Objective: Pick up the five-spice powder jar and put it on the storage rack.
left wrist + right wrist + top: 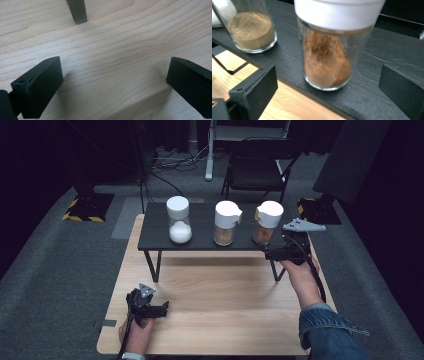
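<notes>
**Dark studio, lit table**

A light wooden table (220,320) is standing on grey carpet (50,270), with a low black shelf (200,242) sitting across its far half. Light is falling on the tabletop while the walls are fading into black. A black folding chair (257,170) is standing behind the table, beside a white stand leg (210,155). Cables (172,160) are lying tangled on the floor. Yellow-and-black striped bases (87,207) are sitting at both sides.

Pale wooden table (220,320) bearing a dark low shelf (200,227) with three jars.
</notes>
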### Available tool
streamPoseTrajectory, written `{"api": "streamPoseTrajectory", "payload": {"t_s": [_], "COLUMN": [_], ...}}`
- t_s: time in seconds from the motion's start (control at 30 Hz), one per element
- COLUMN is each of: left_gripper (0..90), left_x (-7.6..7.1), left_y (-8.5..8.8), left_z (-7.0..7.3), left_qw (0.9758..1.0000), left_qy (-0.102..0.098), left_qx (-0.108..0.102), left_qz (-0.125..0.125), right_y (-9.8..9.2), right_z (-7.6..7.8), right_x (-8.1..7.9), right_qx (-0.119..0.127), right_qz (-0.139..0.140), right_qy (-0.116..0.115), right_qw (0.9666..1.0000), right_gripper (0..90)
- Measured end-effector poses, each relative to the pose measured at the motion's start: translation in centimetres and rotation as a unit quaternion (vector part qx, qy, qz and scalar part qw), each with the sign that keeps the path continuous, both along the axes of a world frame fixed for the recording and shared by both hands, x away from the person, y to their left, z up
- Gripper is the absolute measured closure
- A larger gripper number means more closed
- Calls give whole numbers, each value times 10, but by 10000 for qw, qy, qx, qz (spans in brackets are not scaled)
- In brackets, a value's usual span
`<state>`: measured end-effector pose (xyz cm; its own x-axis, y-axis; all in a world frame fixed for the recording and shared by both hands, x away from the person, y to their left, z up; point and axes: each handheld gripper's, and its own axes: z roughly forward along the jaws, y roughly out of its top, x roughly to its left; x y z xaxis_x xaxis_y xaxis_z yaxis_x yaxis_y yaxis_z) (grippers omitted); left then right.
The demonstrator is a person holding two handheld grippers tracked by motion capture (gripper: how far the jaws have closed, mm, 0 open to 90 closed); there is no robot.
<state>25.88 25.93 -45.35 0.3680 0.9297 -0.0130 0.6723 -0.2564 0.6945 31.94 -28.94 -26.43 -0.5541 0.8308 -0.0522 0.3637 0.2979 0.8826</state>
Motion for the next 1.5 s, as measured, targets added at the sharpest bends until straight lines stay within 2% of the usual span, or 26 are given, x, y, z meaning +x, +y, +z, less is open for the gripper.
{"api": "streamPoseTrajectory", "payload": {"t_s": [0.77, 1.07, 1.5], "left_gripper": [3, 3, 3], "left_x": [0, 0, 0], "left_y": [0, 0, 0], "left_z": [0, 0, 0], "left_qw": [10000, 10000, 10000], "left_qy": [4, 3, 3], "left_qx": [1, 3, 3], "left_qz": [5, 4, 4], "right_y": [-21, -28, -30], "right_z": [-21, -37, -60], "right_x": [-29, -35, -42], "right_qx": [2, 50, -24], "right_qz": [12, -49, -61], "right_qy": [58, 176, 311], "right_qw": [10000, 9998, 9995], "right_gripper": [17, 17, 18]}}
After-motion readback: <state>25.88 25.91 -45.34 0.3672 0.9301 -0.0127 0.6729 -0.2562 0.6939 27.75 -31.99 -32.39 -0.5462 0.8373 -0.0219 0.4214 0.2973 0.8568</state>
